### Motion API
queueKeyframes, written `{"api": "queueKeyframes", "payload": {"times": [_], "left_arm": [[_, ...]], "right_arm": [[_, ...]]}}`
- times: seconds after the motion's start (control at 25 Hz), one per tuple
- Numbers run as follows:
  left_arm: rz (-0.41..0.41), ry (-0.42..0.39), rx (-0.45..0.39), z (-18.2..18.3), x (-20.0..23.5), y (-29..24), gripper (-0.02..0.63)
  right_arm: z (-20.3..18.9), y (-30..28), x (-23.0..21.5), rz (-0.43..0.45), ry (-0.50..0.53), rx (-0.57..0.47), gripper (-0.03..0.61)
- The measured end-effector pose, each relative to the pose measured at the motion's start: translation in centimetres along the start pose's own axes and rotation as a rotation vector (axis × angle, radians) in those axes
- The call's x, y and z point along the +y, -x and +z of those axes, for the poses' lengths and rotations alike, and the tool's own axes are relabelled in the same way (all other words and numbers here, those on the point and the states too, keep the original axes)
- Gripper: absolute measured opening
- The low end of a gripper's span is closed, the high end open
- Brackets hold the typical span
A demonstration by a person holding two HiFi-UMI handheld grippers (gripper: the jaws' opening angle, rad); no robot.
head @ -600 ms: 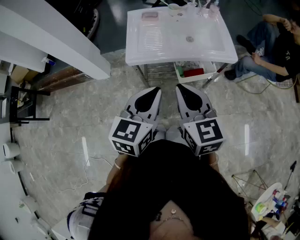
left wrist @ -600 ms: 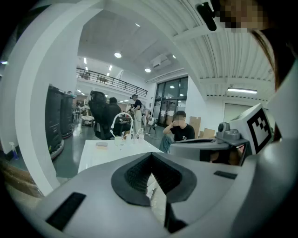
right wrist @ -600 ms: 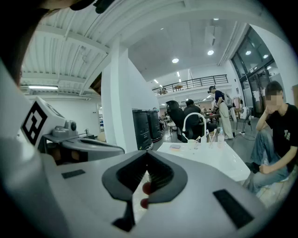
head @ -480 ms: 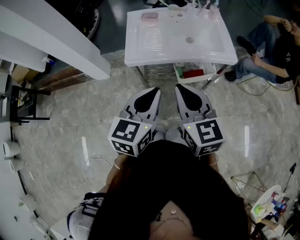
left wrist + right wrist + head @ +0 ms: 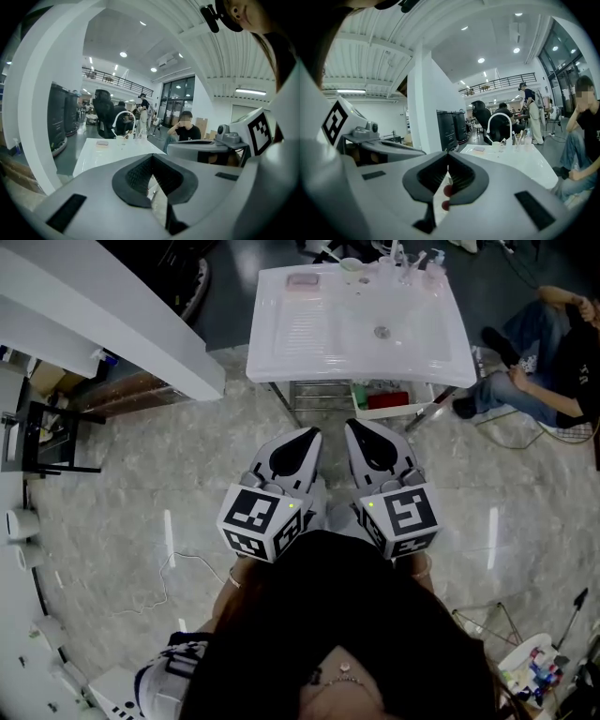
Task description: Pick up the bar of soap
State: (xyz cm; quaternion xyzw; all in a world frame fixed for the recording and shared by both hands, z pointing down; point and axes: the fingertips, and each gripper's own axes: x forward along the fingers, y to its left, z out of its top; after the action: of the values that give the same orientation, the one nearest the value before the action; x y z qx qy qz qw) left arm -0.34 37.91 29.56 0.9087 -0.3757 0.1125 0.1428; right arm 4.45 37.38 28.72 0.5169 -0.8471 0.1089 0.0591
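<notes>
The pink bar of soap (image 5: 302, 281) lies at the back left corner of the white washbasin (image 5: 412, 343), left of the ribbed drainboard. It also shows small and far off as a pink bar (image 5: 102, 143) in the left gripper view, and as the same bar (image 5: 479, 150) in the right gripper view. My left gripper (image 5: 307, 435) and right gripper (image 5: 358, 426) are held side by side over the floor, well short of the basin's front edge. Both point toward the basin. The left gripper (image 5: 151, 158) is shut with nothing in it, and so is the right gripper (image 5: 448, 155).
A tap, cups and small bottles (image 5: 403, 259) stand along the basin's back edge. Beneath the basin are a wire rack and a bin (image 5: 389, 395). A person (image 5: 544, 362) sits on the floor to the right. A white slanted beam (image 5: 112, 324) crosses the left, and a cable (image 5: 159, 587) lies on the floor.
The basin has come slightly nearer and lower in the head view. Both grippers stay shut, side by side, pointing at it.
</notes>
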Motion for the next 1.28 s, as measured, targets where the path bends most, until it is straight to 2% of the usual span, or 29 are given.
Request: {"api": "queueKeyframes", "payload": {"times": [0.24, 0.52, 0.72, 0.88, 1.28], "left_arm": [[0.011, 0.008, 0.018, 0.3, 1.8, -2.1, 0.006], [-0.030, 0.001, 0.022, 2.0, 4.9, -6.0, 0.006], [-0.045, -0.001, 0.031, 3.2, 8.4, -8.5, 0.006], [-0.046, 0.005, 0.019, 4.7, 11.5, -9.6, 0.006], [-0.022, 0.026, -0.009, 6.7, 19.1, -11.5, 0.006]], "right_arm": [[-0.5, -2.1, -1.8, -0.008, -0.017, 0.021, 0.008], [-0.3, -6.1, -4.1, -0.030, -0.007, 0.045, 0.008], [0.9, -10.3, -5.5, -0.050, 0.025, 0.058, 0.008], [2.5, -13.5, -6.0, -0.056, 0.011, 0.060, 0.008], [4.0, -20.7, -6.4, -0.061, 0.039, 0.089, 0.008]]}}
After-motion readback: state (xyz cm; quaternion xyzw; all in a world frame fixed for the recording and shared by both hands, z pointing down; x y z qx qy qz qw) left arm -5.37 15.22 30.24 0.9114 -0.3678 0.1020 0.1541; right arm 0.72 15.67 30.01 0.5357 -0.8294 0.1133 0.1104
